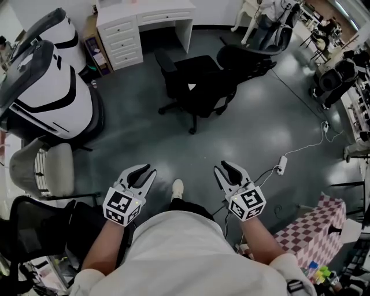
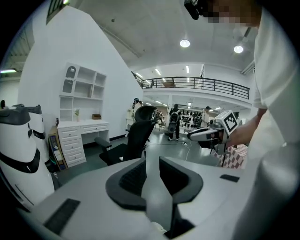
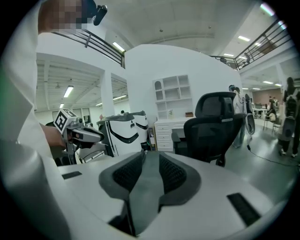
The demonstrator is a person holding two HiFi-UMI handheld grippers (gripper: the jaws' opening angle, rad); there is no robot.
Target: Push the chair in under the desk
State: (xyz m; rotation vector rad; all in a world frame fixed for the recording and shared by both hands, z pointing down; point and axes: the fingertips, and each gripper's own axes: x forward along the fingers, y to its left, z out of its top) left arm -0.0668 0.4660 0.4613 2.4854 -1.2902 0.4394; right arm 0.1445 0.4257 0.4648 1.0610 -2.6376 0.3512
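Observation:
A black office chair stands on the grey floor, away from the white desk with drawers at the far wall. It is well ahead of both grippers. My left gripper and right gripper are held side by side in front of my body, jaws slightly apart with nothing between them. In the left gripper view the chair is beyond the jaws, with the desk to its left. The right gripper view shows the chair to the right of the jaws and the desk behind it.
Large white-and-black robot shells and a beige chair crowd the left side. A second black chair stands right of the task chair. A power strip with cable lies on the floor; a checkered cloth is at lower right.

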